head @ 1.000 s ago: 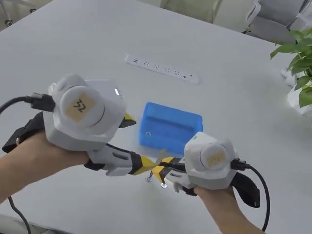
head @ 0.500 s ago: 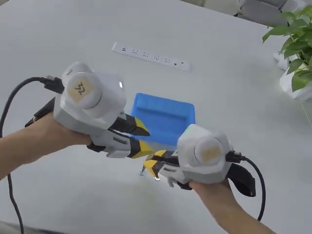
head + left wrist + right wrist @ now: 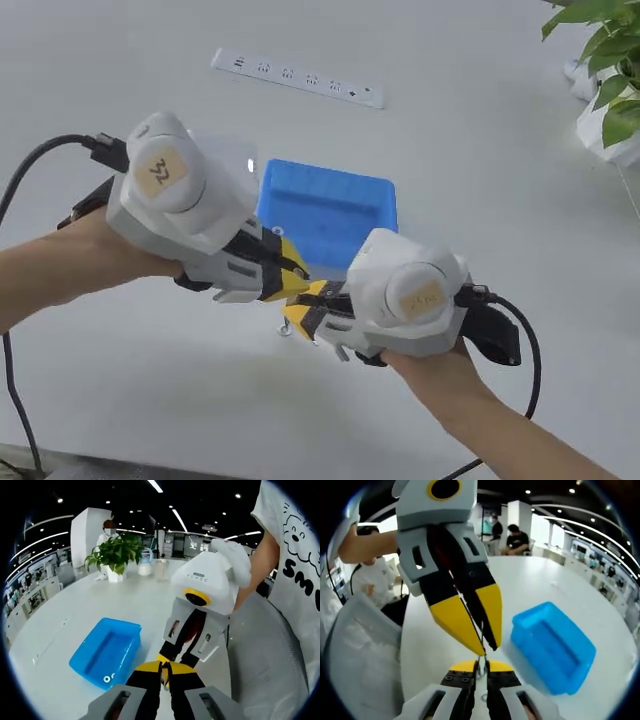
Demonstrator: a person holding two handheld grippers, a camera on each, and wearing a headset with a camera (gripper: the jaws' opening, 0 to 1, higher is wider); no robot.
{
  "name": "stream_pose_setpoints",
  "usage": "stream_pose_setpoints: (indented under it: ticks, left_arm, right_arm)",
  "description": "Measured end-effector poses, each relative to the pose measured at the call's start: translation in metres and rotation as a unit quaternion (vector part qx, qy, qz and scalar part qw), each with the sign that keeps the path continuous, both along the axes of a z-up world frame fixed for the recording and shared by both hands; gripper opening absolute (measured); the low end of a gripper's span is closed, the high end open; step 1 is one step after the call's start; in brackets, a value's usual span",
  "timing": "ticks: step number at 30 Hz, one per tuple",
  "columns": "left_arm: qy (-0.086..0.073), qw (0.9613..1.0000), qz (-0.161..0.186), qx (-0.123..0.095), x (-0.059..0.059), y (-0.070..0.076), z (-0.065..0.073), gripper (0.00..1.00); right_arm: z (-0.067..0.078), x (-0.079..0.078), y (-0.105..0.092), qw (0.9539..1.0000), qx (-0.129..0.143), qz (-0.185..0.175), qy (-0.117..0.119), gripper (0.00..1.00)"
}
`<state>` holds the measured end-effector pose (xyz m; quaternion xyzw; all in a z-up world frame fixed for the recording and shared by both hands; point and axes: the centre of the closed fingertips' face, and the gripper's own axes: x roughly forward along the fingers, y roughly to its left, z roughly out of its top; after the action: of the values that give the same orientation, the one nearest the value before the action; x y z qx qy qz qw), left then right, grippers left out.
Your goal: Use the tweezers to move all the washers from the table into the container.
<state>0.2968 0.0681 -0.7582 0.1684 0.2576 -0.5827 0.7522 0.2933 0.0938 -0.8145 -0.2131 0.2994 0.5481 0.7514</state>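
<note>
Both tools meet nose to nose just in front of the blue container, on its near side. My right gripper is clamped on the tweezers, a slim strip of bright metal standing up between its jaws. My left gripper has its yellow-tipped jaws pinched together on the same strip from the opposite side, as far as I can judge from the right gripper view. On the white table, just short of the container's near wall and under the jaw tips, I can make out one small metal ring, which I take for a washer. Whether others lie hidden beneath the grippers I cannot tell.

Handling, as I judge it: a washer is light, hard, flat and smooth, so it will skate on the table and squirt out of the points if I squeeze off-centre. I would take it across the rim, one point through the hole and one outside, or else pinch it edge to edge. The tweezers are thin and springy; the place to grip them is mid-length, where closing the jaws closes the points, and the clamp should be gentle so they do not twist
</note>
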Motion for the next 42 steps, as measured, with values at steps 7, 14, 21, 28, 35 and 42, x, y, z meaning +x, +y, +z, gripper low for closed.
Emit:
stream_pose_setpoints:
  ticks: [7,14,21,28,35,42]
  left_arm:
    - [-0.011,0.9998,-0.018,-0.002,-0.008,0.002,0.000,0.00]
    - [-0.022,0.9996,-0.015,0.002,-0.013,0.001,0.000,0.00]
    - [-0.016,0.9999,0.000,-0.003,-0.009,0.001,0.000,0.00]
    - [-0.020,0.9997,0.013,0.005,-0.008,0.004,0.003,0.00]
    - [-0.029,0.9993,0.018,0.018,-0.007,0.006,0.000,0.00]
    - [-0.028,0.9990,0.016,0.032,-0.010,0.007,0.000,0.00]
  right_arm:
    - [-0.001,-0.003,0.002,0.9999,-0.004,0.006,-0.015,0.03]
    - [-0.001,-0.004,0.003,0.9998,0.004,-0.007,-0.016,0.05]
    - [-0.001,-0.002,0.003,0.9998,0.010,-0.015,-0.011,0.05]
    - [0.001,-0.004,0.006,0.9997,0.015,-0.008,-0.018,0.05]
    - [0.000,-0.002,0.008,0.9997,0.019,-0.004,-0.016,0.05]
    - [0.001,-0.005,0.009,0.9997,0.023,-0.009,-0.008,0.06]
